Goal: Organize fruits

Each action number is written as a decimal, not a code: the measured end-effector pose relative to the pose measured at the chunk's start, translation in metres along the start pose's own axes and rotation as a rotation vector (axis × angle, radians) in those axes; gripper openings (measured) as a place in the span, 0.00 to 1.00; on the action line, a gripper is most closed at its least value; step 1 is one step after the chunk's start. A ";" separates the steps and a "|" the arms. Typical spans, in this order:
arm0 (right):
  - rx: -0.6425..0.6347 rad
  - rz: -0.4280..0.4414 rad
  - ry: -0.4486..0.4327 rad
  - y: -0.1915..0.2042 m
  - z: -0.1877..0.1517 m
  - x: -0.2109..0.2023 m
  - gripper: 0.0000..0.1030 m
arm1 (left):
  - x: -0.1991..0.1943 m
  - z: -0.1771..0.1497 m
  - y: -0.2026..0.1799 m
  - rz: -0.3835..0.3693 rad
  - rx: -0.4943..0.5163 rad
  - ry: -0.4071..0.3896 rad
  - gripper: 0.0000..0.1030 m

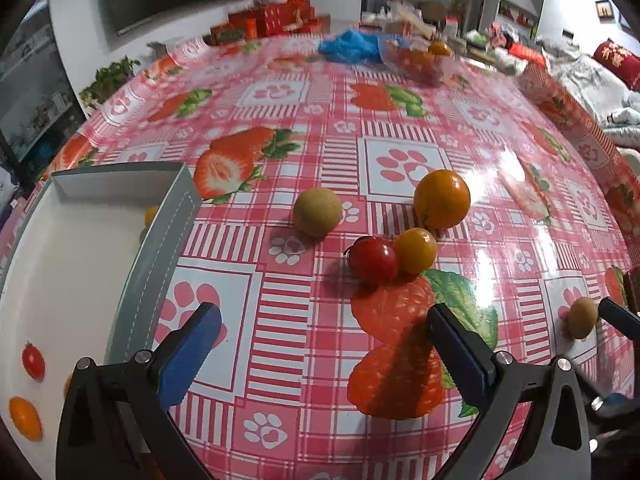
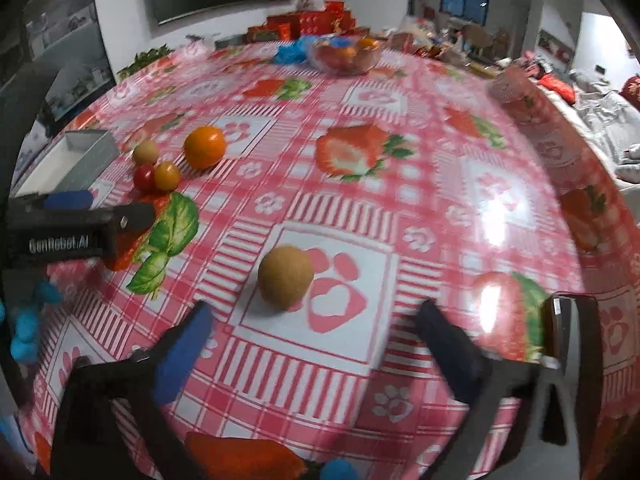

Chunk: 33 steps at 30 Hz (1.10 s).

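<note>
In the left wrist view my left gripper (image 1: 323,309) stands open over the tablecloth with nothing between its fingers. Ahead of it lie a red cherry tomato (image 1: 374,260) touching a yellow one (image 1: 416,250), an orange (image 1: 442,199) and a tan round fruit (image 1: 317,212). At the left a grey box (image 1: 172,232) with a white inside holds a red tomato (image 1: 33,360) and an orange one (image 1: 25,418). My right gripper (image 2: 316,310) is open; a second tan fruit (image 2: 285,277) rests on the cloth just beyond its fingertips, untouched.
A clear bowl (image 2: 346,54) of fruit and a blue bag (image 2: 294,52) sit at the table's far side, with red boxes (image 2: 316,22) behind. A dark brown object (image 2: 560,320) stands by the right finger. The left gripper's body (image 2: 80,224) shows at the right wrist view's left edge.
</note>
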State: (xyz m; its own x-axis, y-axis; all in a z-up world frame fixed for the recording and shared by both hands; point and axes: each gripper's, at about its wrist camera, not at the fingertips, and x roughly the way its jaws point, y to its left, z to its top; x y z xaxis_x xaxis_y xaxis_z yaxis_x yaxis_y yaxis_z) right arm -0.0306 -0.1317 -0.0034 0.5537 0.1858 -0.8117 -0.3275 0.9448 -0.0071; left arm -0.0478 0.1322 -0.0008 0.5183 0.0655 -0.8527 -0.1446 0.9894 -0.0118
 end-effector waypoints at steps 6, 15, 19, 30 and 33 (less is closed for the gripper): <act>0.004 0.004 -0.002 -0.001 -0.001 -0.003 1.00 | 0.006 0.012 -0.008 0.004 0.032 0.005 0.97; 0.004 0.003 -0.001 0.000 0.000 -0.002 1.00 | 0.005 0.026 -0.024 -0.052 0.071 -0.024 0.52; 0.004 0.003 -0.001 0.000 0.000 -0.002 1.00 | 0.002 0.023 -0.029 -0.072 0.094 -0.040 0.28; 0.004 0.001 0.000 0.000 0.000 -0.002 1.00 | -0.019 -0.010 -0.021 -0.105 0.114 -0.054 0.23; 0.003 0.000 0.000 0.001 0.001 -0.002 1.00 | -0.026 -0.021 -0.019 -0.107 0.126 -0.057 0.23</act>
State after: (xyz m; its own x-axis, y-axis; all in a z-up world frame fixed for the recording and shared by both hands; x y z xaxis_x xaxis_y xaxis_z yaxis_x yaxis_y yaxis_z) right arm -0.0313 -0.1314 -0.0018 0.5536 0.1859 -0.8117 -0.3252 0.9456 -0.0052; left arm -0.0766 0.1086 0.0104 0.5725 -0.0369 -0.8191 0.0189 0.9993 -0.0319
